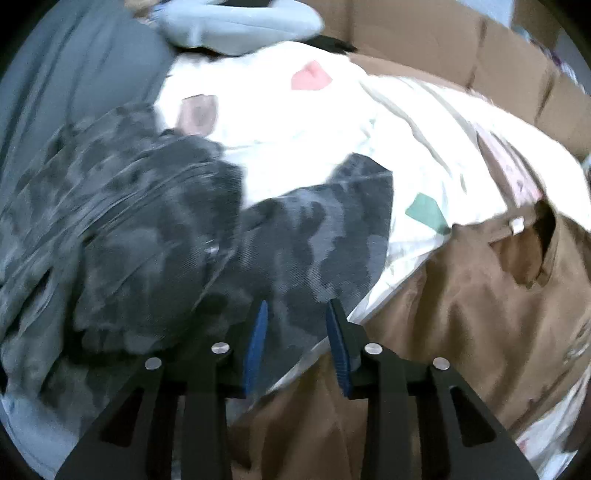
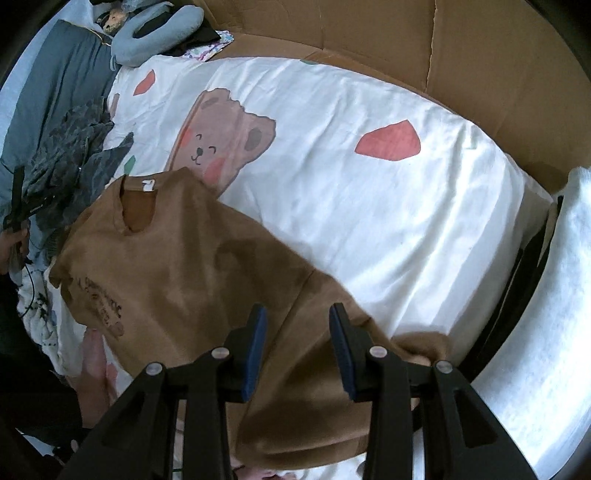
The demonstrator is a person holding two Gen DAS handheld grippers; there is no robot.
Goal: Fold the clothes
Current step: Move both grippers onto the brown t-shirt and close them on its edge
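A brown T-shirt (image 2: 166, 266) lies spread on the white bear-print bedsheet (image 2: 369, 206), neck opening and white tag toward the far left. My right gripper (image 2: 298, 307) hovers open just above its lower part, with brown cloth showing in the gap between the blue pads. A crumpled dark grey camouflage garment (image 1: 147, 240) sits left of the brown T-shirt (image 1: 461, 295). My left gripper (image 1: 297, 302) is open over the near edge of that camouflage cloth, where it meets the bedsheet (image 1: 295, 110). The camouflage garment (image 2: 66, 162) also shows at the far left of the right wrist view.
Cardboard sheets (image 2: 480, 55) stand along the far side of the bed. A grey-blue neck pillow (image 2: 159, 33) and a grey blanket (image 2: 62, 85) lie at the head end. White textured cloth (image 2: 561, 295) hangs over a black frame at the right edge.
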